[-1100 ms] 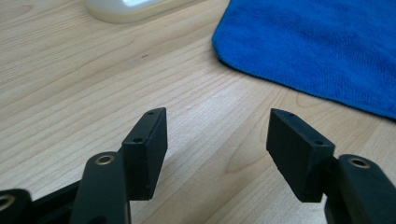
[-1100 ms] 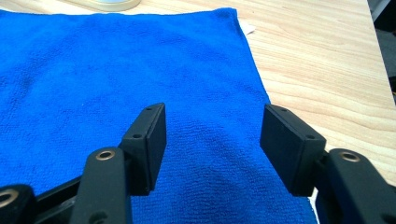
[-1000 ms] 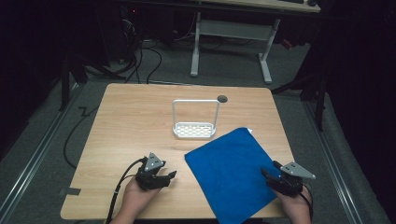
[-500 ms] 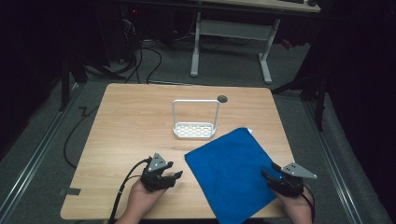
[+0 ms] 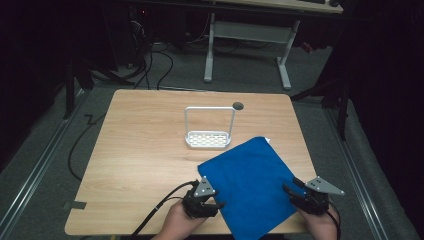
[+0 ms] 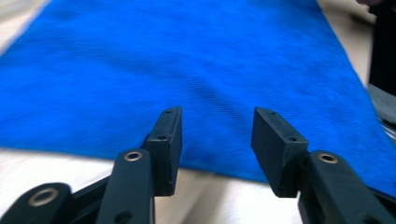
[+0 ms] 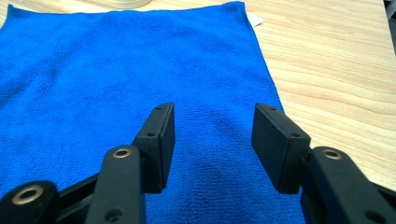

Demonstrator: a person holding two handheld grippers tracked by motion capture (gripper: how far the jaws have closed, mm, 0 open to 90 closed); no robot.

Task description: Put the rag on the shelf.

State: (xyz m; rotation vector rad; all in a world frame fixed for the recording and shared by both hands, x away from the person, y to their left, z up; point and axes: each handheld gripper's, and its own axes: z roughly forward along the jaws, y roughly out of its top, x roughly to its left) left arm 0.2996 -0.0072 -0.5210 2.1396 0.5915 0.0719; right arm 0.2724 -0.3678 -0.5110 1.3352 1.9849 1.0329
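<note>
A blue cloth (image 5: 247,187) lies flat and skewed on the near right part of the wooden table (image 5: 140,150). My left gripper (image 5: 215,201) is at the cloth's near left edge, pointing across it. In the left gripper view its jaws (image 6: 217,126) stand apart over that edge of the cloth (image 6: 187,70); they have just been closing, and nothing is pinched between them. My right gripper (image 5: 291,193) is at the cloth's near right corner. Its jaws (image 7: 212,116) hover apart above the cloth (image 7: 116,70) and have also just been closing, with nothing gripped.
A white rack (image 5: 210,130) with a tall hoop handle stands mid-table, just beyond the cloth. A round cable hole (image 5: 238,105) sits near the far edge. The left gripper's cable (image 5: 160,207) trails off the near edge. White desk legs (image 5: 282,55) stand on the floor behind.
My left gripper has slid right, from the bare wood up to the cloth's left edge. Both pairs of jaws stand narrower than before. The right hand has hardly moved.
</note>
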